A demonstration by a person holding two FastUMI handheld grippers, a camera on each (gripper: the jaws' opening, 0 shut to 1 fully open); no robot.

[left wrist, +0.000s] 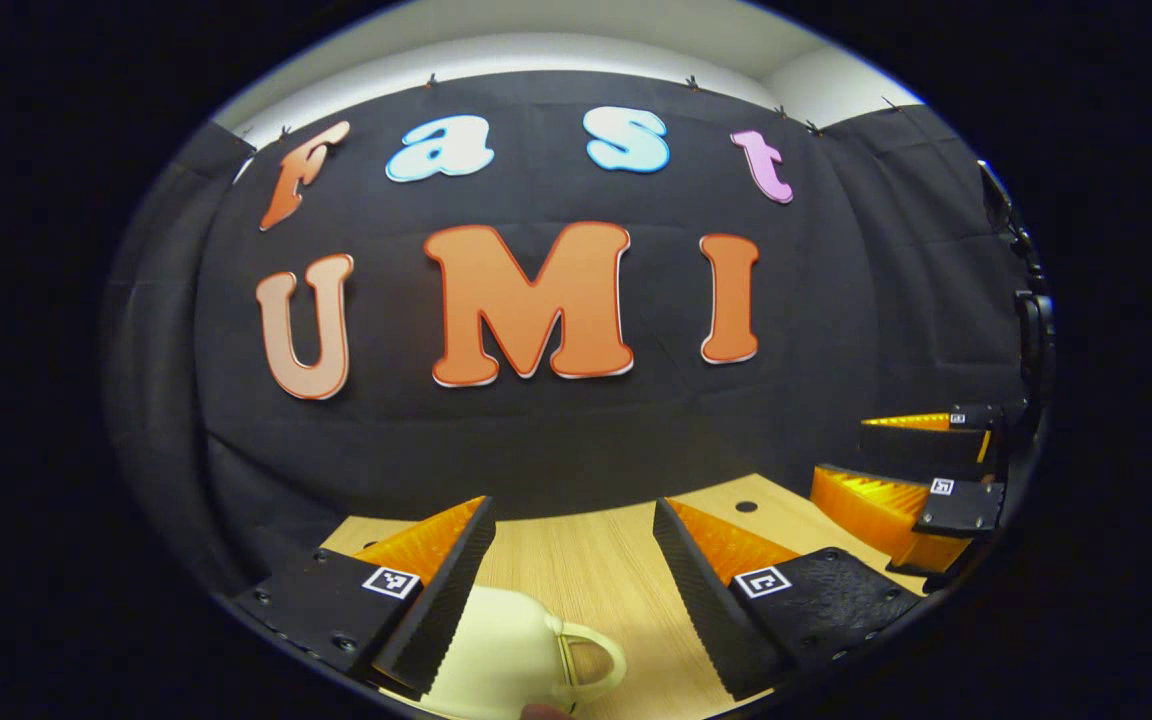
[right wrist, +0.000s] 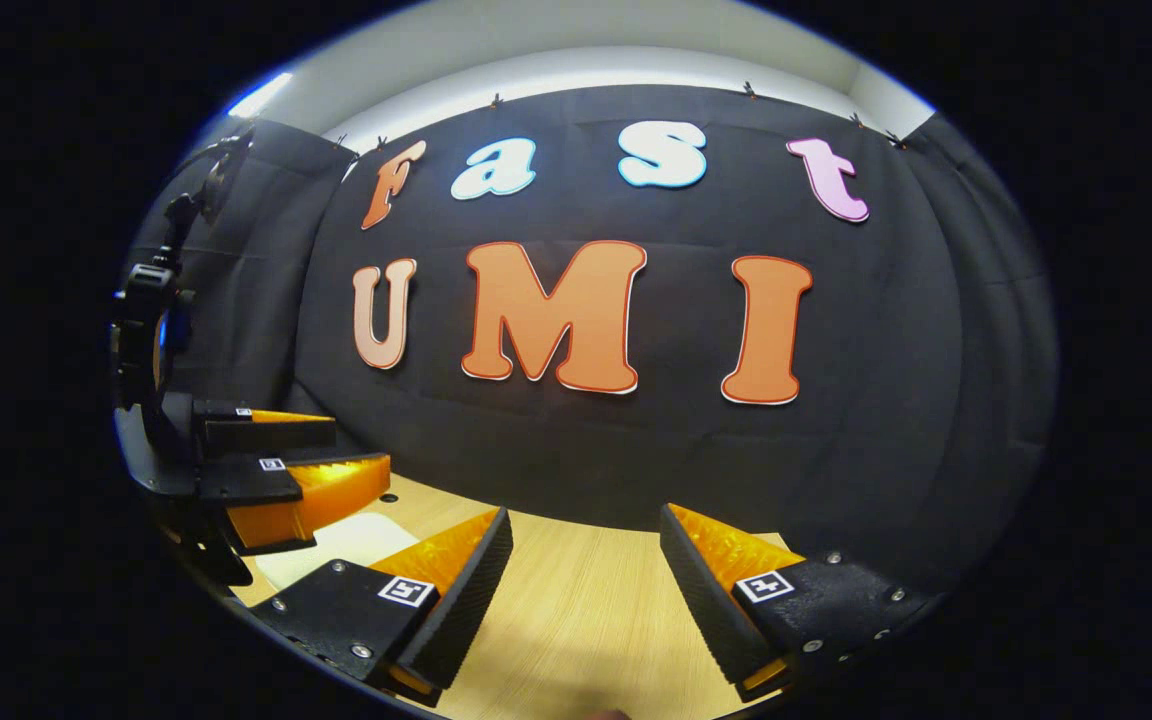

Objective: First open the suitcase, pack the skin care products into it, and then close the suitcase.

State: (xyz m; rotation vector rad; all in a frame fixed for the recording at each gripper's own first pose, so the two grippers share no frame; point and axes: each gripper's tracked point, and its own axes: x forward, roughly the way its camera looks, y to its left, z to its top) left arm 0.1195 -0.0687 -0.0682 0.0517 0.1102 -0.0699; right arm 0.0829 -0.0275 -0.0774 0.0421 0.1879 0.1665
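In the left gripper view, the left gripper (left wrist: 574, 560) is being held with jaws apart above one cream suitcase (left wrist: 511, 655) with one handle, lying on the wooden table (left wrist: 596, 570); the right gripper (left wrist: 921, 470) is seen at right.

In the right gripper view, the right gripper's two fingers are being held apart, gripping nothing; the left gripper is seen at left, over the suitcase.

the cream suitcase (left wrist: 506, 650) is running off the bottom edge of the left gripper view, its handle (left wrist: 591, 660) partly showing. in the right gripper view the left gripper (right wrist: 336, 460) is covering a pale object (right wrist: 336, 545) too hidden to identify.
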